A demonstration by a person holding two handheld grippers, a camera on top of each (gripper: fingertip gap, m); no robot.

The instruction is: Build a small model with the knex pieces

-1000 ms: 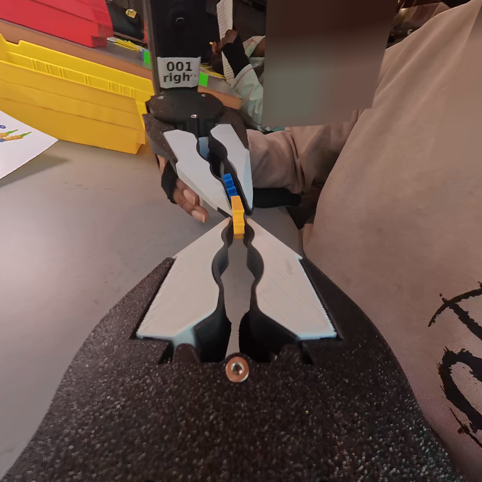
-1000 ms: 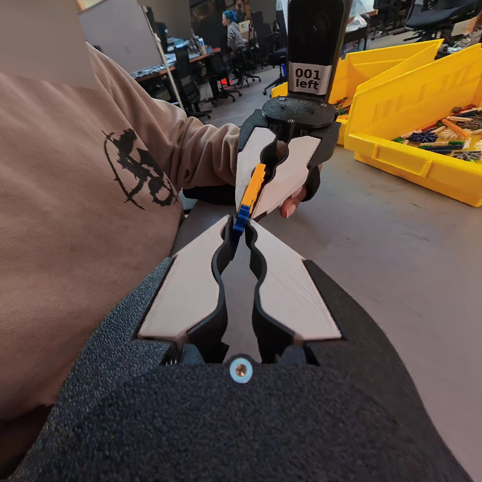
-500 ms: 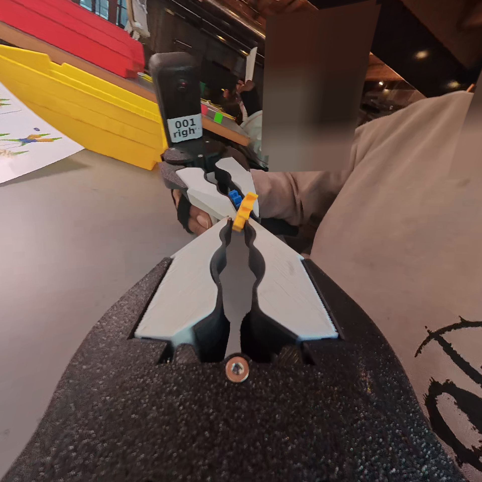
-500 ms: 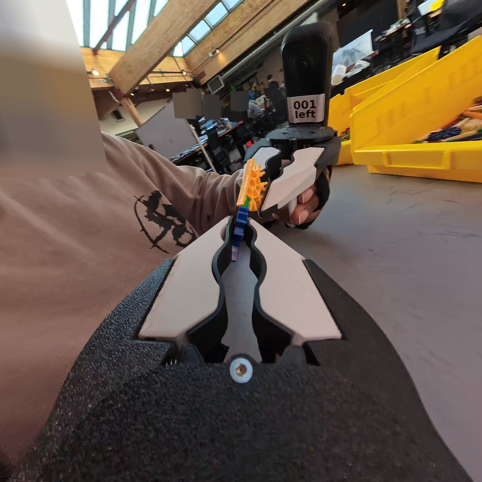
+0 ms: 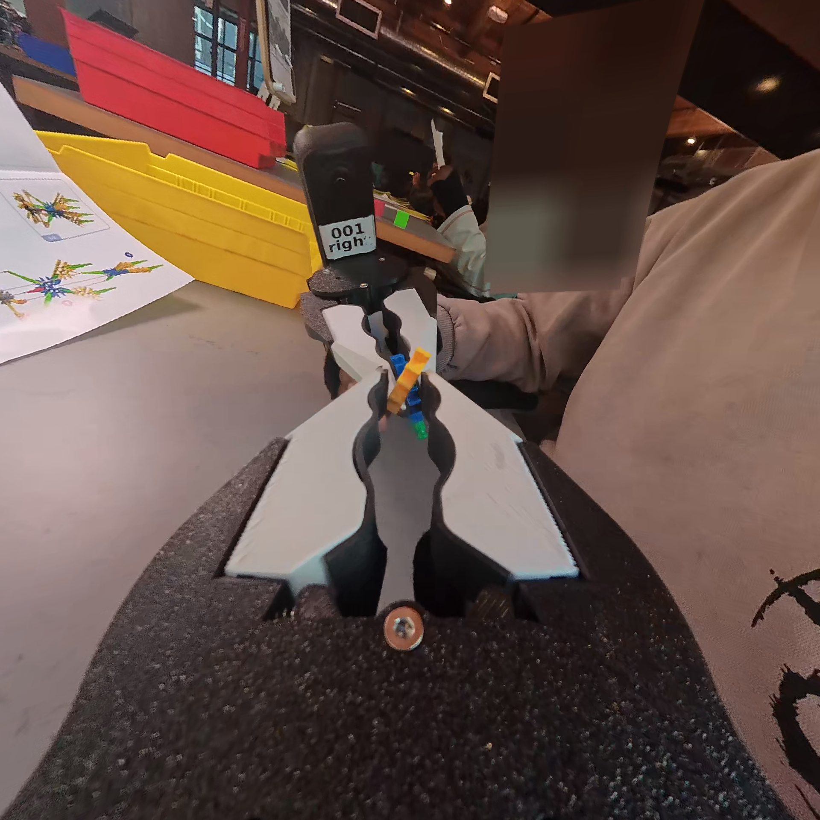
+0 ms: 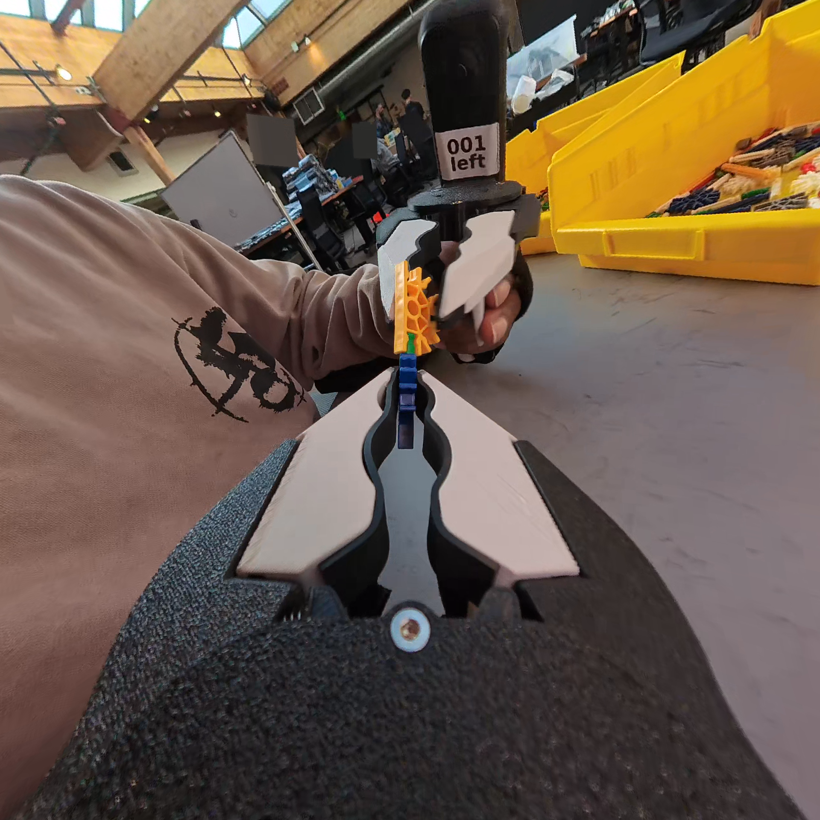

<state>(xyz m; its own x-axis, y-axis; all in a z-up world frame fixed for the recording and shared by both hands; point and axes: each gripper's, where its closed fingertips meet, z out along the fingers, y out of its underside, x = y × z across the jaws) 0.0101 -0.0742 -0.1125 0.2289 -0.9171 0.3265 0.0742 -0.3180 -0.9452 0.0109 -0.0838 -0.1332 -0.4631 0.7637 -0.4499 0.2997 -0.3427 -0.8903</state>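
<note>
My right gripper (image 6: 406, 372) is shut on a blue connector (image 6: 406, 399), held upright above the grey table (image 6: 665, 443). A short green rod (image 6: 411, 344) joins the blue piece to an orange fan-shaped connector (image 6: 417, 310). The orange connector sits between the fingertips of my left gripper (image 6: 417, 319), whose jaws stand slightly apart. In the left wrist view, the left gripper (image 5: 403, 376) has a visible gap between its tips. The orange connector (image 5: 407, 377) lies tilted in that gap, with the blue piece (image 5: 412, 397) and a green tip (image 5: 419, 430) behind it. The right gripper (image 5: 406, 364) faces it, tip to tip.
Yellow bins (image 6: 665, 239) holding several loose construction pieces stand at the right. More yellow bins (image 5: 199, 230), red bins (image 5: 177, 97) and a printed picture sheet (image 5: 66, 266) lie at the left. The person's beige sweatshirt (image 5: 687, 399) is close beside both grippers. Less than 4 cm separates the two grippers' tips.
Both grippers have tilted up from the table. The orange connector has turned from edge-on to tilted, now joined to the blue piece by the green rod. The left jaws have parted slightly.
</note>
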